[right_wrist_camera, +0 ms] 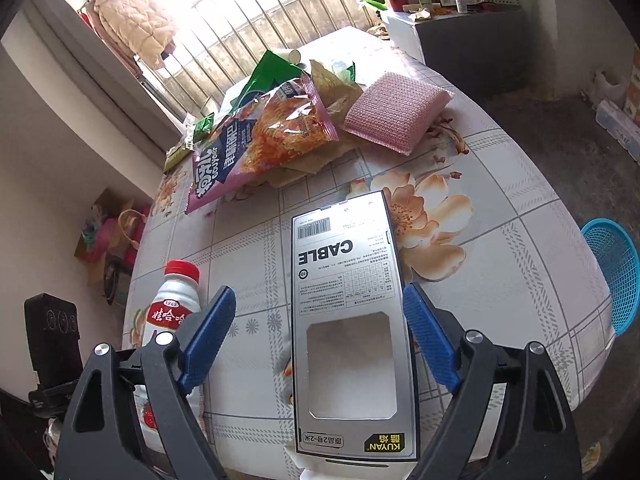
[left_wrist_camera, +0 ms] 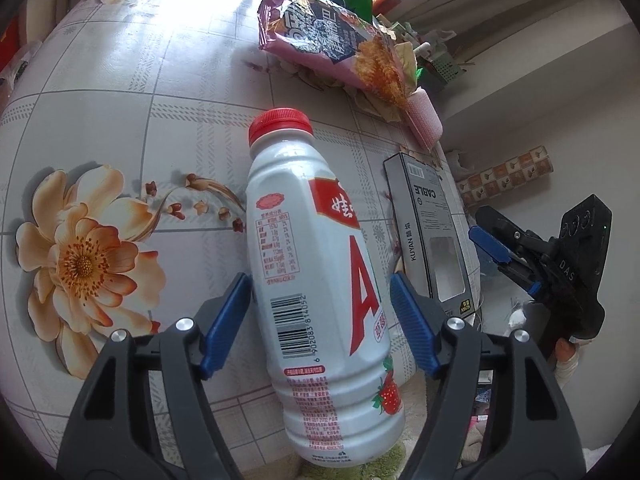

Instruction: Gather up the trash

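While both hand-held grippers hover at the near edge of the floral-patterned worktop [left_wrist_camera: 120,128], the trash lies spread across it. Farthest left in the left wrist view, the left hand-held gripper [left_wrist_camera: 320,320] stands wide open, its blue fingers [left_wrist_camera: 224,324] on either side of a white drink bottle [left_wrist_camera: 316,272] with a red cap [left_wrist_camera: 280,124]; the left pad sits at or just beside the bottle's side, and a small gap shows at the right pad. The bottle lies on its side, cap pointing away, its base overhanging the near edge. To its right lies a flat grey cable box [left_wrist_camera: 432,232] printed "CABLE", close by but apart from the bottle. Farther right, off the worktop edge, the right hand-held gripper [left_wrist_camera: 496,248] appears. In the right wrist view, that gripper [right_wrist_camera: 316,336] is also spread wide, its fingers [right_wrist_camera: 432,344] flanking the cable box [right_wrist_camera: 344,304] without touching it; the box lies flat with its near end at the worktop edge. Beyond it sits a heap of wrappers: a pink snack bag [right_wrist_camera: 264,140] on top, green packets [right_wrist_camera: 260,76] behind it, and to the right a pink knitted sponge [right_wrist_camera: 396,112] touching the heap. Far right, below the worktop, stands a blue mesh basket [right_wrist_camera: 616,276].
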Demonstrator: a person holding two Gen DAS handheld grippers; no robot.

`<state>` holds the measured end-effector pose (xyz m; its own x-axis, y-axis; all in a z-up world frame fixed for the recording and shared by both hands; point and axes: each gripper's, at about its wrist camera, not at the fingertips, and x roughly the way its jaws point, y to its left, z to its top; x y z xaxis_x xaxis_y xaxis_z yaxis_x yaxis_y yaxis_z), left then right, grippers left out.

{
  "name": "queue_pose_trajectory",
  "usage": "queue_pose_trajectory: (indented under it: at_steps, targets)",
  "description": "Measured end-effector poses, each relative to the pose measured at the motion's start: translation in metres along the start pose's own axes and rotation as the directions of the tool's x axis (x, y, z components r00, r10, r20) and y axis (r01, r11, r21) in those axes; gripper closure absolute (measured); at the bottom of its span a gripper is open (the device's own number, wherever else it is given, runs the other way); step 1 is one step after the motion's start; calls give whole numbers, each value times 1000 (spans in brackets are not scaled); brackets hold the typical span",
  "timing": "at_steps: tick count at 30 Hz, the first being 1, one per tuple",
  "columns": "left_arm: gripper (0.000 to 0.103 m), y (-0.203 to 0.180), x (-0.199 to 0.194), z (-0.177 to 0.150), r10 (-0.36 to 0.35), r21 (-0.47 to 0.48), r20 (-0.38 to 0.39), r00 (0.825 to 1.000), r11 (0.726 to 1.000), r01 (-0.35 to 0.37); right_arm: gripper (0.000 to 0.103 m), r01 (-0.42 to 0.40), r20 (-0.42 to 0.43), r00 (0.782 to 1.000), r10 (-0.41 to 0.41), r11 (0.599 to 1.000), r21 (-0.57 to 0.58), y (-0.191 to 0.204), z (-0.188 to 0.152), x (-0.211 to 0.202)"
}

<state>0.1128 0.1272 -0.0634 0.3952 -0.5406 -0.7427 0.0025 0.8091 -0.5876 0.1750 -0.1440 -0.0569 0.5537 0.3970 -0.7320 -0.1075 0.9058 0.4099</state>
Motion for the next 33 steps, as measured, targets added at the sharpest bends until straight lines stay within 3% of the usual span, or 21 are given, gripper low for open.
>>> queue_pose_trajectory:
  at_steps: [4, 9, 12, 16, 20, 24, 29, 33]
  targets:
    - [31, 1, -21, -1, -30, 17, 78, 997, 999, 28, 20, -132, -44, 991, 130, 991, -33, 31, 3, 1]
    - [31, 21, -56, -1, -39, -18, 196, 980, 999, 44, 20, -273, -175, 948, 267, 962, -7, 67, -4, 32]
    - [31, 41, -72, -2, 11, -63, 236, 972, 998, 4, 20, -307, -261, 919, 296, 952, -2, 90, -12, 60]
    - [31, 63, -89, -3, 51, -127, 263, 963, 992, -17, 20, -299, -348, 896, 275, 954, -13, 112, -23, 94]
    - [31, 72, -99, -6, 78, -141, 275, 958, 989, -40, 28, -287, -412, 875, 255, 958, -18, 124, -34, 116]
    - [31, 76, -102, -7, 84, -145, 276, 957, 988, -45, 41, -275, -426, 874, 234, 961, -37, 129, -41, 122]
    - [31, 69, -100, -4, 73, -126, 274, 959, 991, -39, 43, -319, -427, 854, 296, 948, 17, 119, -47, 119]
    - [31, 54, -92, 1, 62, -94, 257, 964, 995, -39, 43, -396, -401, 826, 397, 914, 90, 99, -48, 100]
